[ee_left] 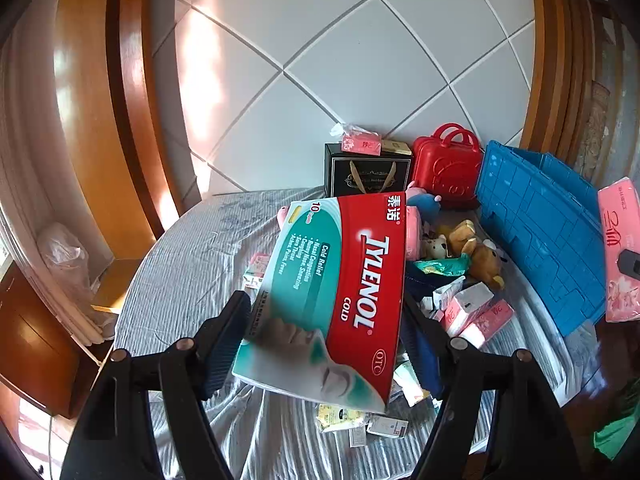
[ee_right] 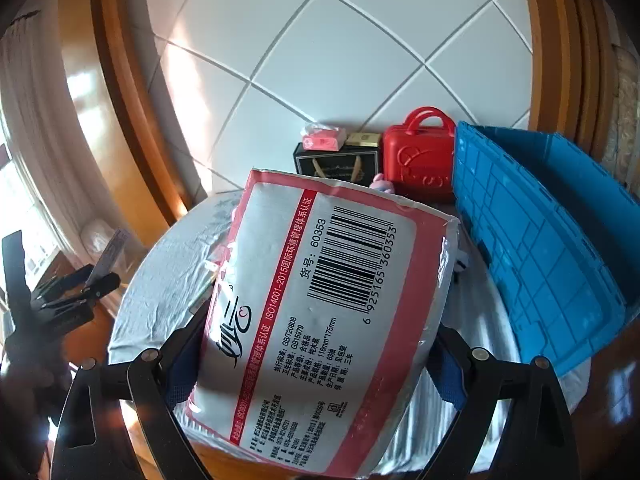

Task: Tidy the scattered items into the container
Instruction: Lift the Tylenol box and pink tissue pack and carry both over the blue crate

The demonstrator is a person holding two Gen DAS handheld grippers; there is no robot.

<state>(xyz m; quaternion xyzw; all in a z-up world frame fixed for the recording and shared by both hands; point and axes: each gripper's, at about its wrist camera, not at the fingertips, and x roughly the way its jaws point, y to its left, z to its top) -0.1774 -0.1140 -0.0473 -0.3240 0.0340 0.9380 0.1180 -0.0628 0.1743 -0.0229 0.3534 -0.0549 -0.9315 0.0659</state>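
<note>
The left gripper (ee_left: 326, 340) stands spread wide and pinches a Tylenol Cold box (ee_left: 332, 300) across its width; the ribbed left pad presses the teal edge, the right finger sits against the red edge, and the box tilts, its far end raised toward the wall; below and beyond this gripper lies a striped bedsheet (ee_left: 192, 272) strewn with small medicine packets (ee_left: 360, 424), pink tissue packs (ee_left: 476, 312) and a brown teddy bear (ee_left: 480, 256); to its right the blue plastic crate (ee_left: 536, 232) lies tipped on its side, and at the far right edge a pink tissue pack shows in the other gripper's grasp.

The right gripper (ee_right: 316, 364) is likewise spread wide, clamped on a soft pack of facial tissues (ee_right: 320, 312) with its barcode side facing the camera; the blue pads bear on both long sides, and the pack bulges between them; the blue plastic crate (ee_right: 540, 240) sits just right of this gripper, its open mouth turned toward the right; ahead, against the tiled wall, stand a red toy suitcase (ee_right: 418, 156) and a black gift bag (ee_right: 336, 164); far left, the left gripper (ee_right: 80, 280) is seen from the side.
</note>
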